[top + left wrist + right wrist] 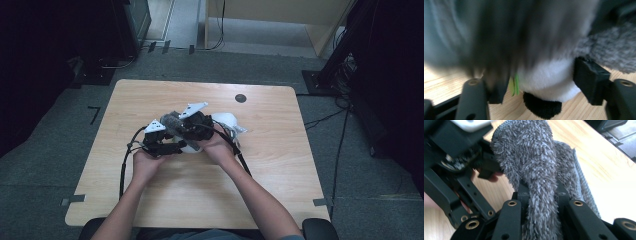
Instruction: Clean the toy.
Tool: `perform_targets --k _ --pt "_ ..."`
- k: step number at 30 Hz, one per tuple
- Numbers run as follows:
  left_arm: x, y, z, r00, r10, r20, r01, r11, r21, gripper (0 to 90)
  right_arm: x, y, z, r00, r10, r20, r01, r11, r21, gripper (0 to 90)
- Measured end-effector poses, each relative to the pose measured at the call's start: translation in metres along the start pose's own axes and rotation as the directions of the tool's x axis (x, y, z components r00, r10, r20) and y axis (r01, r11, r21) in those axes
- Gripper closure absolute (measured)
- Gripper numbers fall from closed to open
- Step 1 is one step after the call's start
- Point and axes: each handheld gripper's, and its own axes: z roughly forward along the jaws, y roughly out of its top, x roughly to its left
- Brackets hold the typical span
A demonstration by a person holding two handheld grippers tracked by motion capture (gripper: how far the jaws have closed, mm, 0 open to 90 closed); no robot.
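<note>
A grey fuzzy cloth (534, 162) rises between the jaws of my right gripper (541, 195), which is shut on it. In the high view that cloth (170, 120) lies over both grippers at the table's middle. My left gripper (542, 87) has a white plush toy (549, 77) with a black foot and a green tag between its jaws, which press on both sides of it. The grey cloth (609, 47) hangs blurred just in front of it. From above, the left gripper (175, 146) and right gripper (179, 128) sit close together, with the white toy (191, 148) under them.
A white crumpled object (229, 121) lies just behind the right hand. A dark round hole (240, 98) sits near the far edge of the wooden table (200, 200). Cables trail from both grippers toward the front. Dark equipment stands on the floor around the table.
</note>
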Motion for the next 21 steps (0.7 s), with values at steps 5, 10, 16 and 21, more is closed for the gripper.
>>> perform_targets --k 5,10,16,21 --pt "-0.001 0.000 0.000 1.0000 0.002 -0.005 -0.002 1.0000 0.002 36.2 0.000 -0.001 -0.001 0.9998 -0.010 0.020 0.010 1.000 0.023 74.9" --pt "-0.001 0.000 0.000 1.0000 -0.001 -0.004 0.001 1.0000 0.001 36.3 -0.005 -0.004 -0.008 0.9994 -0.004 0.034 0.003 1.000 0.024 74.8" --pt "0.000 0.000 0.000 1.0000 -0.001 0.000 0.001 1.0000 0.000 36.3 -0.014 -0.011 -0.021 0.9983 0.041 0.041 -0.042 0.999 0.027 75.4" --pt "0.000 0.000 0.000 1.0000 -0.007 0.001 0.007 1.0000 0.003 36.4 -0.023 -0.020 -0.033 0.9960 0.078 0.044 -0.080 0.996 0.028 75.6"
